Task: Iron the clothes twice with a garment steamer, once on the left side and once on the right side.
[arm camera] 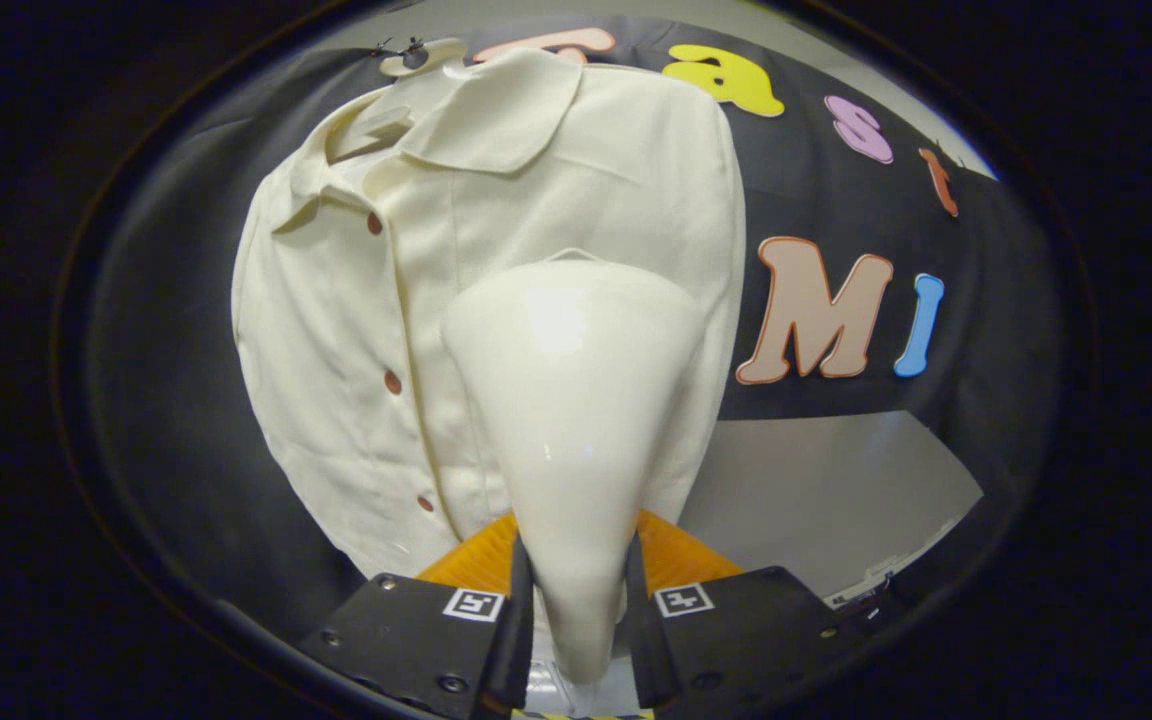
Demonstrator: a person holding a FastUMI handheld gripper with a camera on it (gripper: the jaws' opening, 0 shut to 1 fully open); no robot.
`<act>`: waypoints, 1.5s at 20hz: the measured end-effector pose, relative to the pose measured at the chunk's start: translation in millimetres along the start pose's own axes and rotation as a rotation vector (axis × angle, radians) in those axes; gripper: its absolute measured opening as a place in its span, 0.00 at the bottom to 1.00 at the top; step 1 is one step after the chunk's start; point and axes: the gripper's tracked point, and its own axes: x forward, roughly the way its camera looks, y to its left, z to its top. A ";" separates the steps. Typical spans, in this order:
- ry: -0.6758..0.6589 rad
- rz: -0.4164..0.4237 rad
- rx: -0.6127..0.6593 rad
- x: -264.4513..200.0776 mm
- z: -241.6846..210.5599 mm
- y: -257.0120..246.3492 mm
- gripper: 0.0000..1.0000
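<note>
Your fingers (576,590) are clamped on the glossy white cone-shaped steamer (576,400). It probably touches the cream buttoned shirt (336,330) on its hanger; pressing hard could swing the cloth.

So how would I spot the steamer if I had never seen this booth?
Find the cream shirt hanging on a hanger against the black cloth wall. In front of its right half stands the steamer, a glossy white cone widening toward the shirt, its narrow neck clamped in the claw. Unlike the matte fabric, it shines.
</note>
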 end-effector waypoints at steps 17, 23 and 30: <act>0.224 -0.040 -0.036 73.7 -130.8 4.5 0.41; 0.285 -0.059 -0.013 91.6 -171.4 1.5 0.41; 0.405 -0.064 0.012 101.0 -227.1 -2.9 0.41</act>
